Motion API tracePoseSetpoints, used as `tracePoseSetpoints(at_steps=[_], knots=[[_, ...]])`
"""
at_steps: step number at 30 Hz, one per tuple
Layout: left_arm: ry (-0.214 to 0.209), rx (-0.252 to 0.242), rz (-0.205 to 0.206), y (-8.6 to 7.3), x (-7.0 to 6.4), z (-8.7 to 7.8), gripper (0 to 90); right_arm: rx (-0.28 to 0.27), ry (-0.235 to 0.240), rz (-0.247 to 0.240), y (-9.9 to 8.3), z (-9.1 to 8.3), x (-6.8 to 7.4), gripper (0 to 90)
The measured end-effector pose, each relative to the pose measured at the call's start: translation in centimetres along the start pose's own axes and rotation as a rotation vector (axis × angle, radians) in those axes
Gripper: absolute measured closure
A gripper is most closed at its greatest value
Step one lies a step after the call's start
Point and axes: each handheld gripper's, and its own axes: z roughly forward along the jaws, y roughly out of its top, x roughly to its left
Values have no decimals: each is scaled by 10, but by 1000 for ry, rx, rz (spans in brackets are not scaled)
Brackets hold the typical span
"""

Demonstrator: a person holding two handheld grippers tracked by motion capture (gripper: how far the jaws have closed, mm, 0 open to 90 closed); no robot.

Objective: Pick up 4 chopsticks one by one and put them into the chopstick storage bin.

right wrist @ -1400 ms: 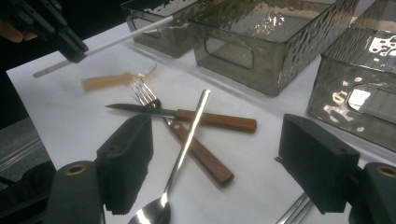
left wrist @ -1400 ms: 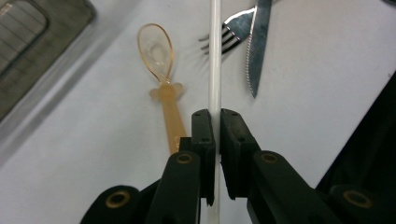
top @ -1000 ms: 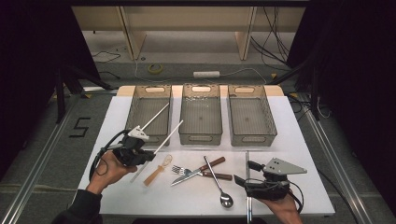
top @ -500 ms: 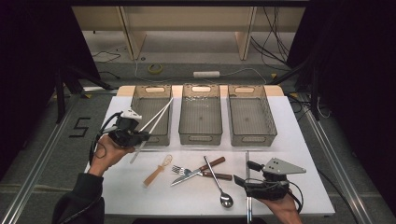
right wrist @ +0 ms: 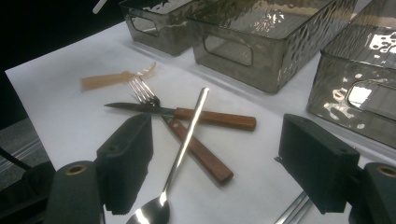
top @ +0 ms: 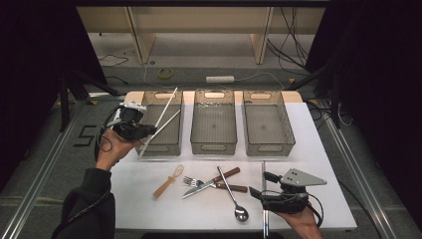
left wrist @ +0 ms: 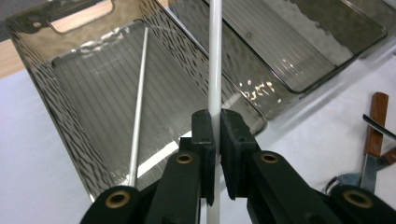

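Left gripper [left wrist: 214, 126]: black jaws clamped on a white chopstick [left wrist: 215, 56], a thin smooth round rod, held over the left bin's near end.
Left bin [top: 171, 139]: smoky clear plastic, rippled walls, ribbed floor; a second white chopstick [left wrist: 139, 102] lies slanted inside.
Middle bin [top: 214, 144], right bin [top: 268, 145]: same make.
Right gripper [right wrist: 224, 158]: jaws wide apart, holding nothing, low over the white table [top: 323, 149].
Loose cutlery: steel spoon [right wrist: 180, 154], wood-handled knife [right wrist: 205, 117], wood-handled fork [right wrist: 187, 140], pale plastic spoon [top: 169, 180].
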Motion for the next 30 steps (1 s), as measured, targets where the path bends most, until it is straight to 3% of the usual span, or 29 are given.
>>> tracePoseSetpoints(at_steps=[15,30], knots=[[83,-65,-56,26,31,1,841,-4,13,17,0,0,-1,271],[110,-62,-110,20,51,26,841,-2,14,14,-1,0,-1,271]])
